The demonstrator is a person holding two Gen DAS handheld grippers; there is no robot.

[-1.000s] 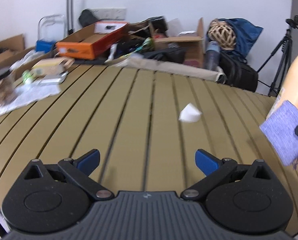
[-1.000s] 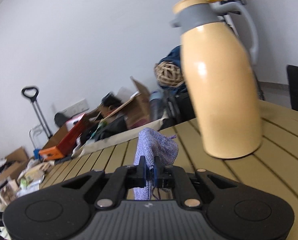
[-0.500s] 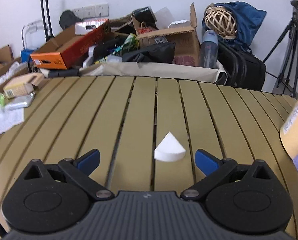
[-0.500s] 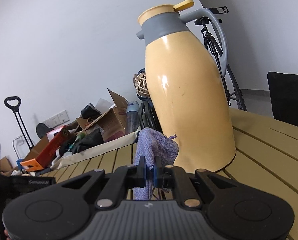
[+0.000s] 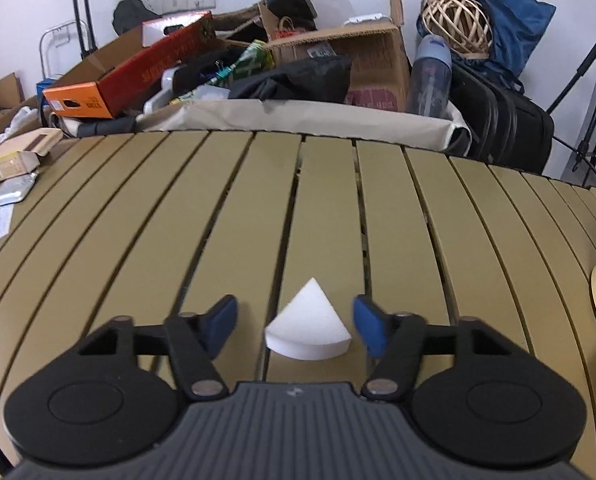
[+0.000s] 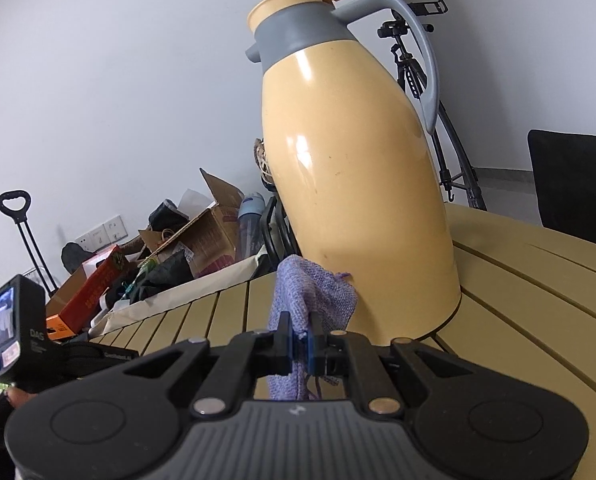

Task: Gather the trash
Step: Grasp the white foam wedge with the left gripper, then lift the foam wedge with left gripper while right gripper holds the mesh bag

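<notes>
In the left wrist view, a white wedge-shaped scrap (image 5: 309,326) is seen lying on the slatted desk (image 5: 233,216), straddling a gap between two slats. The left claw (image 5: 293,326) is set around it, and its jaws are closing; the scrap lies between the blue pads (image 5: 219,322), but a clear gap is left on both sides, so nothing is gripped yet. The scrap sits nearer the right pad than the left. It is judged that the right pad could meet it first and push it sideways, or turn it about its point, before the other pad arrives. The curved face and narrow tip offer poor flats to be squeezed, so the piece could be squirted forward out of the claw. If the scrap is soft foam, which cannot be confirmed, it could be crushed rather than held.

In the right wrist view, the right claw (image 6: 302,340) is shown fully closed on a purple woven cloth (image 6: 310,296), which is pinched at a fold and hangs free on either side. A yellow thermos jug (image 6: 358,168) stands on the desk just behind the cloth; whether the two touch cannot be told. A sweep of this hand could drag the cloth against the jug and rock it. Only a narrow fold is clamped, so the cloth could slip out if it snags.
</notes>
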